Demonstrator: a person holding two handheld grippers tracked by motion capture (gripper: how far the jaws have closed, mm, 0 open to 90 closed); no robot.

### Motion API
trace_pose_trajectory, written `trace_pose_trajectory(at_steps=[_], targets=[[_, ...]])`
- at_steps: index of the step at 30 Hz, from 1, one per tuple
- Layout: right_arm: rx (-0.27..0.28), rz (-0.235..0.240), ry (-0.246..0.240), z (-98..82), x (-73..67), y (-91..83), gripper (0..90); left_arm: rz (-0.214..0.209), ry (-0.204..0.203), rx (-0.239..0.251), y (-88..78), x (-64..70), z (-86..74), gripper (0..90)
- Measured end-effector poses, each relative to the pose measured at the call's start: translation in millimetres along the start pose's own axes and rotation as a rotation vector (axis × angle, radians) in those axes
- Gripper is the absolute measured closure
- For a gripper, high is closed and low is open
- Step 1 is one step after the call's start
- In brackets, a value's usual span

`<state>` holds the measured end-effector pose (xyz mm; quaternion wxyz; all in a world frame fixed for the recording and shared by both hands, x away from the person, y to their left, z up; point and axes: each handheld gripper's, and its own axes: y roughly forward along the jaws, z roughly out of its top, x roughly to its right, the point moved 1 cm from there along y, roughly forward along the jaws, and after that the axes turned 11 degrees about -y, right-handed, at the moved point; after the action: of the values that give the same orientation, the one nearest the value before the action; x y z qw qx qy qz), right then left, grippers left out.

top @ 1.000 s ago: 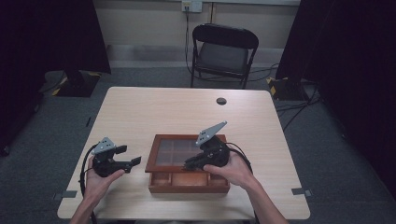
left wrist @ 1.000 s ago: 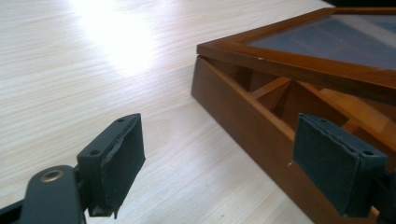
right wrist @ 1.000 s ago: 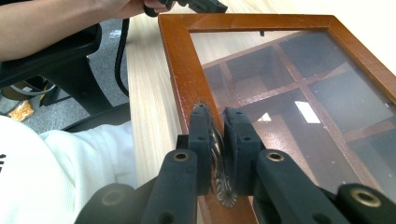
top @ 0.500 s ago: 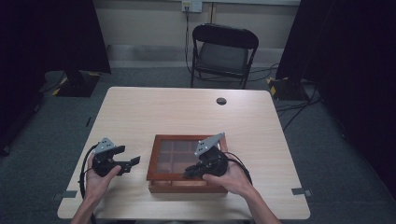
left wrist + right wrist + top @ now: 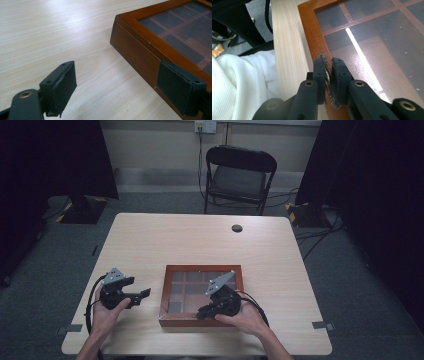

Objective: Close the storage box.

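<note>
A brown wooden box (image 5: 202, 268) with a gridded glass lid lies flat near the table's front edge, lid down. My right gripper (image 5: 202, 312) rests at its front edge. In the right gripper view my right gripper (image 5: 328, 61) is shut on a small serrated metal tab (image 5: 321, 55) fixed to the lid's wooden frame (image 5: 309, 30). My left gripper (image 5: 137, 287) sits on the table left of the box, open and holding nothing. In the left gripper view its fingers (image 5: 62, 87) stand wide apart, with the box's side wall (image 5: 135, 52) just ahead on the right.
The pale wooden table (image 5: 200, 240) has a black round grommet (image 5: 237, 228) near its far edge. A black folding chair (image 5: 240, 175) stands beyond the table. A white sleeve (image 5: 242, 85) hangs off the front edge by the right gripper.
The right gripper has come down toward the front edge with the lid, which was tilted up a second ago and now lies flat on the box. The left gripper has stayed put.
</note>
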<state>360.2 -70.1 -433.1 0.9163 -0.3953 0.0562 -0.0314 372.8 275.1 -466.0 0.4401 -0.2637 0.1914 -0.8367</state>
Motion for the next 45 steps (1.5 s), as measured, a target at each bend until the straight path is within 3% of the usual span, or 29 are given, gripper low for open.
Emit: trace_pose_trajectory(at_steps=[7, 11, 15, 17, 19, 21, 25, 29, 32, 36, 40, 43, 45], targets=[[0.028, 0.000, 0.026, -4.2, 0.6, -0.2, 81.0, 0.000, 0.001, -0.002, 1.3, 1.3, -0.3, 15.9], [0.070, 0.005, 0.049, -7.8, 2.8, -5.8, 70.0, 0.022, 0.002, -0.008, 2.0, 0.2, -0.3, 15.9], [0.115, -0.040, 0.084, -9.3, 7.6, -21.0, 62.8, 0.035, -0.011, -0.012, 3.6, -3.1, -0.3, 15.9], [0.144, -0.085, 0.111, -9.5, 11.0, -30.2, 58.0, 0.042, -0.014, -0.010, 3.2, -4.2, -0.4, 15.9], [0.157, -0.178, 0.144, -9.7, 13.8, -39.4, 56.8, 0.047, -0.023, -0.009, 3.0, -4.6, -0.8, 15.9], [0.179, -0.203, 0.160, -10.3, 15.3, -46.1, 52.1, 0.057, -0.020, -0.017, 3.1, -7.2, -2.0, 15.9], [0.192, -0.303, 0.213, -20.2, 21.4, -58.0, 41.1, 0.068, -0.031, -0.023, 2.3, -11.5, -3.2, 16.0], [0.200, -0.387, 0.297, -38.8, 30.3, -71.7, 36.2, 0.088, -0.033, -0.029, 3.5, -14.7, -4.1, 16.1], [0.184, -0.462, 0.347, -52.5, 34.7, -80.5, 28.6, 0.098, -0.027, -0.063, 6.2, -17.5, -6.2, 16.3], [0.173, -0.574, 0.435, -82.7, 43.6, -93.1, 26.1, 0.113, -0.032, -0.083, 8.9, -20.5, -10.4, 16.6], [0.143, -0.630, 0.517, -114.4, 49.8, -96.8, 25.6, 0.149, -0.022, -0.087, 11.0, -22.6, -11.9, 17.1], [0.102, -0.666, 0.538, -127.7, 50.4, -95.5, 24.1, 0.155, -0.021, -0.098, 12.3, -23.9, -12.7, 17.7], [0.054, -0.695, 0.575, -146.5, 50.6, -92.7, 23.5, 0.181, 0.010, -0.123, 15.7, -23.3, -14.9, 17.8]])
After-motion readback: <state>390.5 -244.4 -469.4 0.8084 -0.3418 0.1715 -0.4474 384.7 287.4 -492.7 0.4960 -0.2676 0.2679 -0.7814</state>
